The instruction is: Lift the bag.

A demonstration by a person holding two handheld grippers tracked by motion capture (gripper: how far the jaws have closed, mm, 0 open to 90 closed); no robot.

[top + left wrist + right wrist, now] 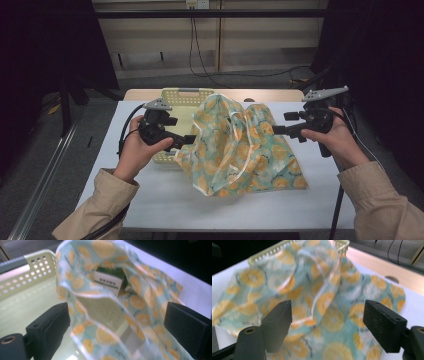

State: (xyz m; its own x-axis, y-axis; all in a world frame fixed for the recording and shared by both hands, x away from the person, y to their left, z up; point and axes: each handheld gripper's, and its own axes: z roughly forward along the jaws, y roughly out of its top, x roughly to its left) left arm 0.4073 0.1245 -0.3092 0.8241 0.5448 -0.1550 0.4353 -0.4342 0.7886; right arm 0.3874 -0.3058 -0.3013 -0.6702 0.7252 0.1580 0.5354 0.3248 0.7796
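Bag (245,150) lies between both hand-held grippers, mouth facing left. Left hand-held gripper (189,141), jaws apart, touches its rim; right hand-held gripper (276,130), jaws apart, sits just right.

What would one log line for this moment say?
left hand-held gripper: open at bag mouth | right hand-held gripper: open beside bag | box inside bag | basket behind
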